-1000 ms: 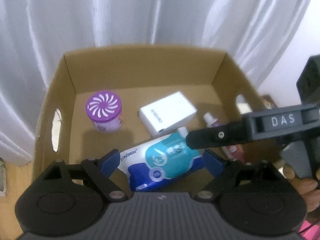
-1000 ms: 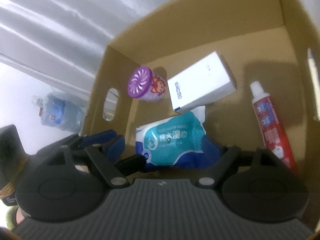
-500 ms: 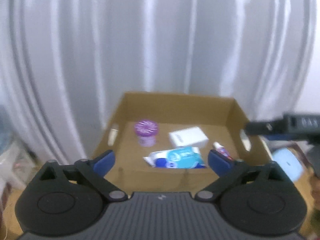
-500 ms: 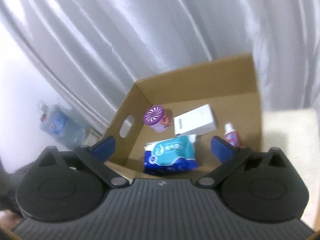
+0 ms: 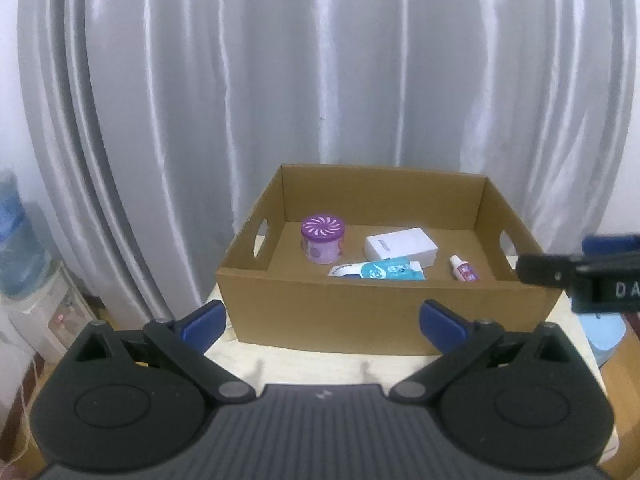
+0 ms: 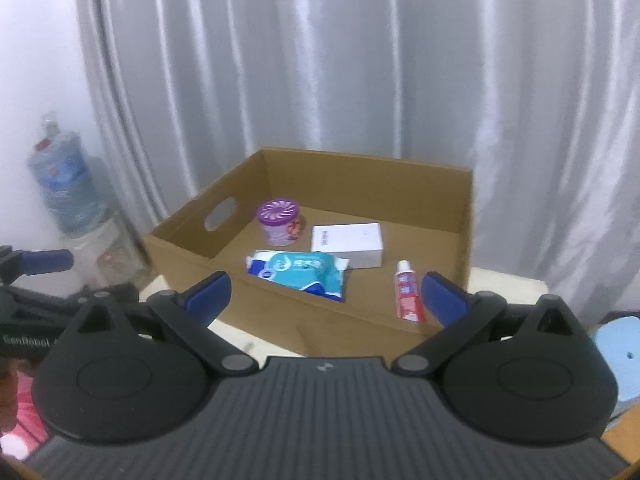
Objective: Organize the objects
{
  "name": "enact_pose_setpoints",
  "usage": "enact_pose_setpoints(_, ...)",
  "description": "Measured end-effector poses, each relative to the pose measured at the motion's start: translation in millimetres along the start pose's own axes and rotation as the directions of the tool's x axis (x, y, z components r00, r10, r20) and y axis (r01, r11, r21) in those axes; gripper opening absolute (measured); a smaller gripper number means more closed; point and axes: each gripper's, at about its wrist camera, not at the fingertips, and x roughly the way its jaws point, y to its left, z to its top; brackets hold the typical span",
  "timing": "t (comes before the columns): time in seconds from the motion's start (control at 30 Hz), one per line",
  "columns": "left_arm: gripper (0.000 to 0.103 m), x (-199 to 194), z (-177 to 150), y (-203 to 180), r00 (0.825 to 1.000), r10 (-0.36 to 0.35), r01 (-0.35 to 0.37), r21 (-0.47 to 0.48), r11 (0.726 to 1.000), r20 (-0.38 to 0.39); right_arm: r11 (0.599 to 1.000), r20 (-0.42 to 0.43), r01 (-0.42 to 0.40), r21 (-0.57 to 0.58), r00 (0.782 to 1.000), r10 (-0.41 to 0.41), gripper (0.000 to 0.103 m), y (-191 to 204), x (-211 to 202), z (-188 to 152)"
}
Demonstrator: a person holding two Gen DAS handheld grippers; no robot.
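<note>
Left tongs [image 5: 322, 322]: I see the jaws spread wide, nothing held, short of the box.
Right tongs [image 6: 326, 294]: likewise wide apart and empty.
Cardboard box [image 5: 360, 316]: on the desk [image 5: 308, 364], against its far edge.
Contents: air freshener [image 5: 323, 239] far-left; white carton [image 5: 400, 246] mid-back; wipes pack [image 5: 376, 271] in front, touching the carton; toothpaste [image 6: 408, 294] near the right wall.
Stage: packing looks complete, in my judgement.
Advice: I would retreat level, keeping both tongs clear of the near rim.

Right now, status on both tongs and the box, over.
Left tongs open, empty. Right tongs open, empty. Cardboard box holds purple jar, white carton, wipes pack, toothpaste tube. Nothing blocking the box.
</note>
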Motion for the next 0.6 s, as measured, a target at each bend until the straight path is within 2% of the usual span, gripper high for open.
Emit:
enact_pose_setpoints(0.17,0.103,27,-4,6,0.996,-0.066,0.064,-0.043,0.997,-0.063,0.994,-0.069,0.047,0.1,0.997,-0.04,0.102,-4,8,-12)
enact_pose_setpoints(0.3,0.103,53,-4,4,0.989,-0.073,0.069,-0.031,0.997,-0.127,0.983,-0.144,0.082,0.163,0.988,-0.058,0.102,-9,23,-23)
enact_pose_setpoints(0.6,0.103,86,4,-8,0.977,-0.125,0.127,0.003,0.992,-0.172,0.984,-0.189,0.102,0.149,0.979,-0.073,0.102,-4,48,-21)
